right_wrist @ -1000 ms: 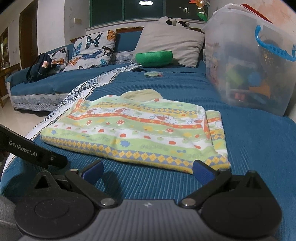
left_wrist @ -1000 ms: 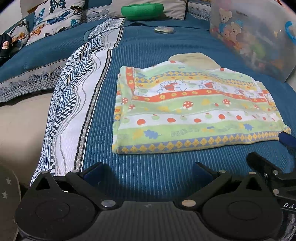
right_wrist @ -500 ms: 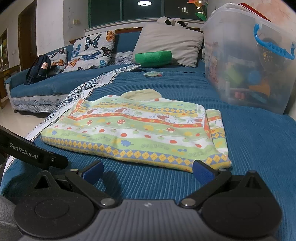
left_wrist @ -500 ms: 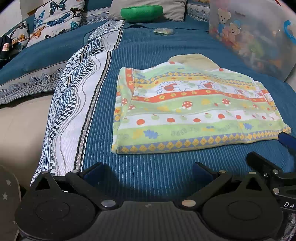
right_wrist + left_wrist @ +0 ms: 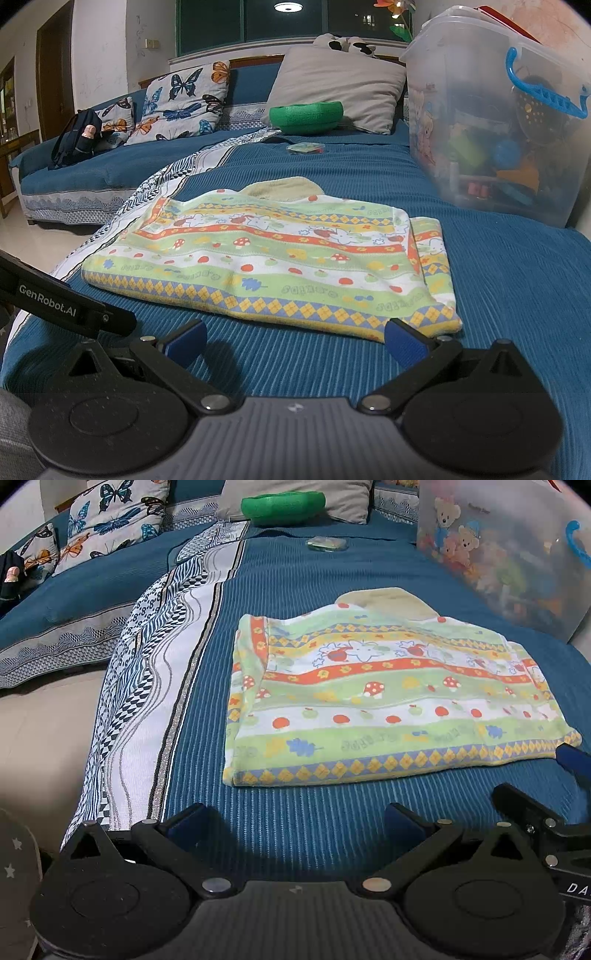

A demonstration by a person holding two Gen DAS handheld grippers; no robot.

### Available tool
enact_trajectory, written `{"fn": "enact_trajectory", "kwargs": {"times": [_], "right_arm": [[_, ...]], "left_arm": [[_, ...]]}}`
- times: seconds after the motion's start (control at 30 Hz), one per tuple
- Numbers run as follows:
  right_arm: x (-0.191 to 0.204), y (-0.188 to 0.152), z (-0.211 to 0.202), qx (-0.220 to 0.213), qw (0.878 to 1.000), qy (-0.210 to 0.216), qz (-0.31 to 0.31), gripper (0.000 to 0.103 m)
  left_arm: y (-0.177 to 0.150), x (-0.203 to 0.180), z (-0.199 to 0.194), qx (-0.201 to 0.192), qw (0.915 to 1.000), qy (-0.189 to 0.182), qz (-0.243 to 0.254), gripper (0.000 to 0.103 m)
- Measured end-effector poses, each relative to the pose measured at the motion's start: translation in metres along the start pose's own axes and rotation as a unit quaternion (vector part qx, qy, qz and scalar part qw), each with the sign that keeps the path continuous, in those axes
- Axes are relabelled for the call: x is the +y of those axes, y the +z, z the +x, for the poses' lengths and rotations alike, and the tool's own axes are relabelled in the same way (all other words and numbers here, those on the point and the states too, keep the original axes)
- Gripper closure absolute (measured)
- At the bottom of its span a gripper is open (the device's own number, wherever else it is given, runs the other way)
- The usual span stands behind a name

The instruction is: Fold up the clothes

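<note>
The folded garment (image 5: 391,698), a striped child's piece printed with mushrooms, apples and diamonds, is lying flat on the blue bed cover (image 5: 332,576), toward the near edge of the bed and just right of the patterned white strip (image 5: 162,686) running along the bed's left side. A plain beige part is peeking out at its far edge.

The left claw (image 5: 291,821) is hovering low over the cover just short of the garment's near hem, its blue-padded fingers spread wide and gripping nothing. The right claw (image 5: 295,339) is likewise standing wide apart and empty; its right finger (image 5: 404,341) is sitting just beside the garment's near right corner, though contact cannot be told.

A clear plastic bin (image 5: 495,122) full of toys is standing at the bed's far right edge. A green cushion (image 5: 306,116) is resting against a grey pillow (image 5: 332,86) at the head end.
</note>
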State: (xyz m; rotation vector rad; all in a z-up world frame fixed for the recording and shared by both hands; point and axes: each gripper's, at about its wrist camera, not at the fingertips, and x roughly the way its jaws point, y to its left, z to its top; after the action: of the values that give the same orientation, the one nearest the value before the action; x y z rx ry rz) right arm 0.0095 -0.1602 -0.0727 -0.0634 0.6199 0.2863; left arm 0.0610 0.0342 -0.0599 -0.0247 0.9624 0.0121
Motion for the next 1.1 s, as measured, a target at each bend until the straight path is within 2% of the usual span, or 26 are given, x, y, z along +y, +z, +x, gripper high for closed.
{"fn": "enact_trajectory", "kwargs": {"times": [0.73, 1.1], "right_arm": [[0.002, 0.003, -0.004, 0.013, 1.000, 0.001, 0.011, 0.000], [0.001, 0.000, -0.020, 0.015, 0.999, 0.001, 0.035, 0.000]], "left_arm": [[-0.002, -0.003, -0.005, 0.002, 0.9999, 0.007, 0.011, 0.000], [-0.009, -0.005, -0.025, -0.003, 0.9998, 0.018, 0.011, 0.000]]}}
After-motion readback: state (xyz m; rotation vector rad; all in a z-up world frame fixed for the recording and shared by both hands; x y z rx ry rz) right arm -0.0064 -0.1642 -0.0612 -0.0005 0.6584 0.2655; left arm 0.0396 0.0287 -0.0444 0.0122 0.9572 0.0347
